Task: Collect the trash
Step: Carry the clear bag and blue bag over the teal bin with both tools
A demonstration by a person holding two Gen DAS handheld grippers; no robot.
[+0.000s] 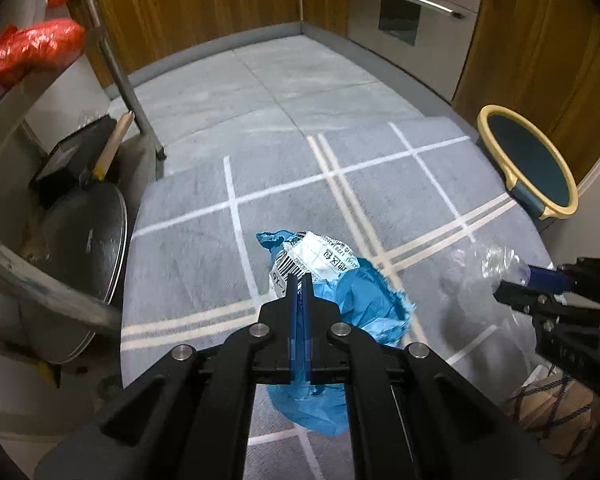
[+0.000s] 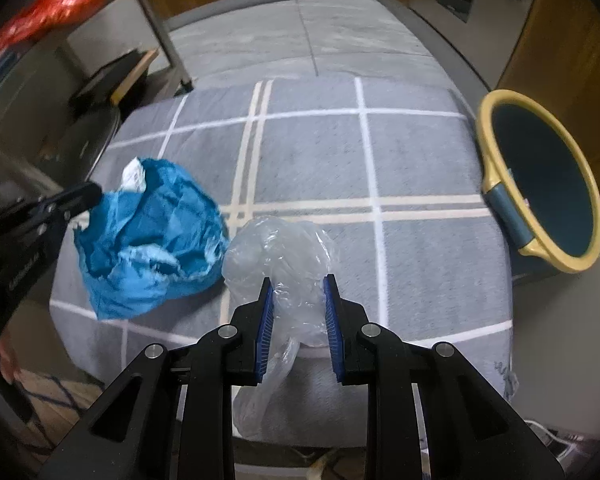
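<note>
Carrying two pieces of trash at once above the grey checked cloth [image 2: 420, 168]. Left gripper [image 1: 300, 280] is clenched on the crumpled blue mailer bag [image 1: 364, 300], pinching a thin fold near its white label. Right gripper [image 2: 298, 280] grasps the clear plastic bag [image 2: 280, 248], pads pressing its sides, loose film trailing below. Yellow-rimmed bin [image 2: 540, 188] stands at the right, beside the cloth's edge. Judgement: keep both grips firm and carry each piece over the bin mouth before releasing; the right goes first, being nearer. Risk: the thin fold slipping from the left grip.
</note>
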